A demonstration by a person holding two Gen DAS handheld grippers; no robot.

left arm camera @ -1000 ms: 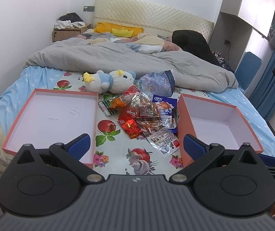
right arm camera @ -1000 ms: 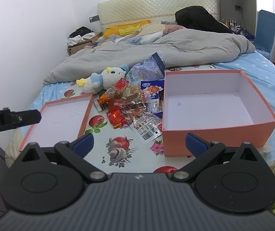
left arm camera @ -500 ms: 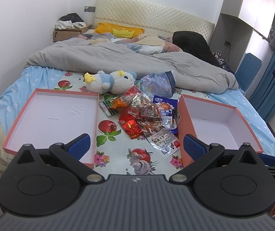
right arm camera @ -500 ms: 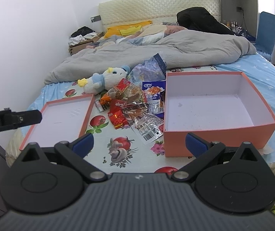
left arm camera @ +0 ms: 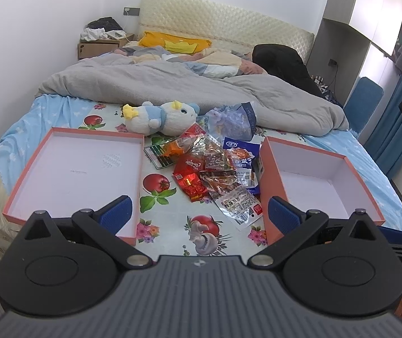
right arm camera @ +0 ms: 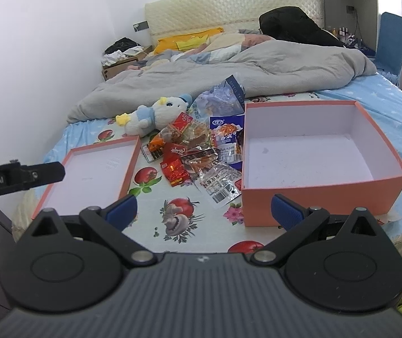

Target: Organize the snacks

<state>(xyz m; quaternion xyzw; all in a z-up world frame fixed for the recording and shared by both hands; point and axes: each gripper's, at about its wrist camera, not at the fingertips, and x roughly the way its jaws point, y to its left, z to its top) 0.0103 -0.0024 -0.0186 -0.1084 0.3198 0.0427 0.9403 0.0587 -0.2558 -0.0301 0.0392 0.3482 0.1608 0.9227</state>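
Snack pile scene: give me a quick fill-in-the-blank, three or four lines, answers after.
1. The snack pile lies between the shallow lid and the deep ____.
2. Both orange containers hold ____ snacks so far.
3. The plush toy lies on the ____ side of the pile, toward the grey blanket.
4. The left tongs and right tongs both stand ____, gripping nothing.

Answers: box; no; far; open

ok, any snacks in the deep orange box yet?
No, the deep orange box shows only a bare white floor; the snack packets lie piled on the bed beside it.
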